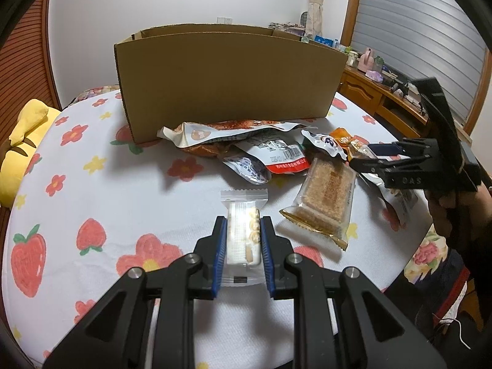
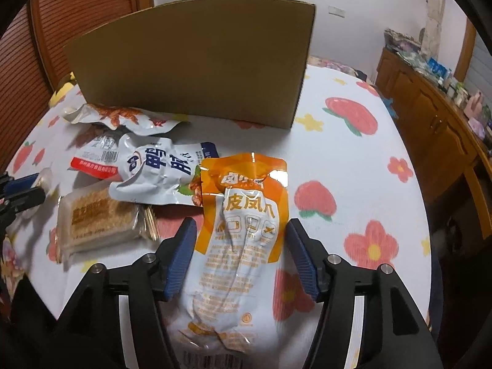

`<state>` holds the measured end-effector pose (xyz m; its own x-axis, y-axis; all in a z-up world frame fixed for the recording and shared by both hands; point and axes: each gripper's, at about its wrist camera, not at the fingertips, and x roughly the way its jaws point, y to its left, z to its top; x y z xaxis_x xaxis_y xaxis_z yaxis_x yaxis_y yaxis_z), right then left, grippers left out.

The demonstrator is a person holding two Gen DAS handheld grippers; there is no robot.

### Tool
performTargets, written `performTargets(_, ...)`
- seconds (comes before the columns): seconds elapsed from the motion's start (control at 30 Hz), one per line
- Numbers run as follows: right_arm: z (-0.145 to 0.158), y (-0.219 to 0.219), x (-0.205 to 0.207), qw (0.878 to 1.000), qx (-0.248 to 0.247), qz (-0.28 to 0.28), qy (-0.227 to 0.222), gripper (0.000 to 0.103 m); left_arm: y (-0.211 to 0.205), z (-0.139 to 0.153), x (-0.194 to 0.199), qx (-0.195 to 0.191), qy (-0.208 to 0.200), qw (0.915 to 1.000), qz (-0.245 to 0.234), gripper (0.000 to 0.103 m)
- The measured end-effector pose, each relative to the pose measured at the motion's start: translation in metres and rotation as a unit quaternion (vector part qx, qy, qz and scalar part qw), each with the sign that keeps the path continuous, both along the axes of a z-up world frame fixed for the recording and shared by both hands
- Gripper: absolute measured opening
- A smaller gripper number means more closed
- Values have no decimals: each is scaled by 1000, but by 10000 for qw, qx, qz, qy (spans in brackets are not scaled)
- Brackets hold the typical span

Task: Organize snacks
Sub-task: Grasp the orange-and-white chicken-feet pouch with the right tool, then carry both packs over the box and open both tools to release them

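One clear-wrapped biscuit pack (image 1: 244, 234) is clamped between the left gripper (image 1: 243, 246) pads above the tablecloth (image 1: 92, 184). One orange pouch (image 2: 243, 233) is straddled, ungripped, by the right gripper (image 2: 241, 258), jaws wide. One cardboard box (image 1: 227, 77) is seen behind five loose snack packets.

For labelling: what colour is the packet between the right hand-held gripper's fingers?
Orange top, white lower part, on the packet; clearest in the right wrist view.
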<state>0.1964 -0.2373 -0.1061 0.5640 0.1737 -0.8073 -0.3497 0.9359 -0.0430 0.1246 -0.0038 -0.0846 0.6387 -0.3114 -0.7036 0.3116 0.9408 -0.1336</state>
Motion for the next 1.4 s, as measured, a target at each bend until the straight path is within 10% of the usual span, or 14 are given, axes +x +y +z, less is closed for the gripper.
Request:
performTargets(0.23, 0, -4, 15, 10000, 21, -20, 37, 68, 0, -2, 0, -19, 21, 10000, 8, 20)
performTargets(0.63, 4, -14, -3, 9995, 38, 319, -7, 42, 0, -1, -1, -61, 5, 10000, 22, 20)
performTargets(1.4, 73, -6, -20, 9939, 414, 348, -958, 42, 7, 34, 10, -162, -386, 9991, 76, 20)
